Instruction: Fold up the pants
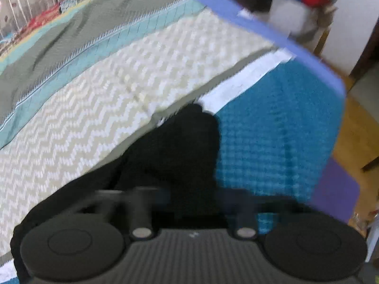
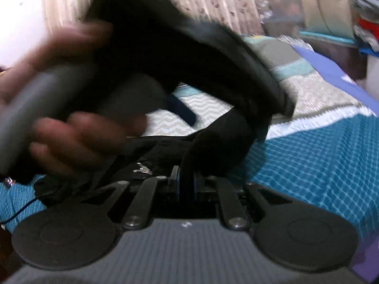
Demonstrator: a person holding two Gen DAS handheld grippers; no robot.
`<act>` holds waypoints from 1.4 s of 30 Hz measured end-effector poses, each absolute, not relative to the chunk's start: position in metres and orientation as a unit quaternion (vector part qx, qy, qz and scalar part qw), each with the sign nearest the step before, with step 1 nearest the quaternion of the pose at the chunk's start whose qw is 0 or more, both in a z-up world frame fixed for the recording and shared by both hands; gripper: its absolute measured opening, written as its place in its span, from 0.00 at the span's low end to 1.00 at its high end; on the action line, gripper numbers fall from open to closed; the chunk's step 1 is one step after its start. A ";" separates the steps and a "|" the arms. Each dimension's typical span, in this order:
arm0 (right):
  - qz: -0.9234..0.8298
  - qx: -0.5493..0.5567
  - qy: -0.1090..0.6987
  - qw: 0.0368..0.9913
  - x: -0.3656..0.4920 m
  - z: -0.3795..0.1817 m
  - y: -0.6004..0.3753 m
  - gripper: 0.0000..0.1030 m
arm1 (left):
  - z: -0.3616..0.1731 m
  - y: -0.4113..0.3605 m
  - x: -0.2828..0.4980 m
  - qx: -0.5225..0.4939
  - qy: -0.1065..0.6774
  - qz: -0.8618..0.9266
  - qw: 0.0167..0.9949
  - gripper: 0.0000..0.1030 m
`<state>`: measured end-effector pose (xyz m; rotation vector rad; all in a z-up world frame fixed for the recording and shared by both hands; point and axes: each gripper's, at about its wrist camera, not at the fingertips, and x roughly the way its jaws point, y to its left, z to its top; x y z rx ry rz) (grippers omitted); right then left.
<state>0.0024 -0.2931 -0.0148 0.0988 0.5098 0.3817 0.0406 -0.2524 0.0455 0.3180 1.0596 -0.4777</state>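
Closest in, the right claw (image 2: 187, 184) is pressed nearly together, and a strip of the black pants (image 2: 220, 142) runs straight up from between its blue-faced pads, so it is pinching the cloth. Just beyond it the pants bunch in a dark heap on the bed, a small metal zipper pull (image 2: 142, 169) glinting on the left side of the heap. Above that, the person's left hand (image 2: 78, 139) wraps a grey handle (image 2: 47, 90), carrying the left claw's black body across the right wrist view, very blurred.

From the left wrist view, the left claw (image 1: 193, 189) has its arms drawn in close; black pants fabric (image 1: 180, 142) rises right ahead of it and hides the tips, so the jaws read as closed on the pants, though the blur keeps the contact itself unclear.

Under the cloth lies a teal waffle-weave blanket (image 1: 272, 130) on the near right of the bed. Further off comes a white band, then a cream zigzag quilt (image 1: 118, 94), then grey and teal stripes. A lilac sheet edge (image 1: 260, 30) runs along the far right side. Beyond that, a pale curtain (image 2: 206, 7) and stacked storage bins (image 2: 284, 4).
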 end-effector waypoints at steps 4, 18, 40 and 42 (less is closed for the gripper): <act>0.177 0.064 0.241 0.952 -0.004 -0.017 -0.307 0.26 | 0.053 -0.215 0.053 0.060 0.506 -0.234 0.828 0.11; 0.248 0.019 0.214 0.945 -0.015 0.010 -0.262 0.10 | 0.098 -0.086 0.049 -0.101 0.457 -0.246 0.849 0.11; 0.483 -0.121 0.268 0.825 -0.032 0.001 -0.111 0.53 | 0.007 0.131 0.015 -0.233 0.448 -0.059 0.861 0.61; 0.484 -0.087 0.251 0.834 -0.037 0.011 -0.125 0.53 | 0.008 0.135 0.004 -0.230 0.439 -0.050 0.867 0.65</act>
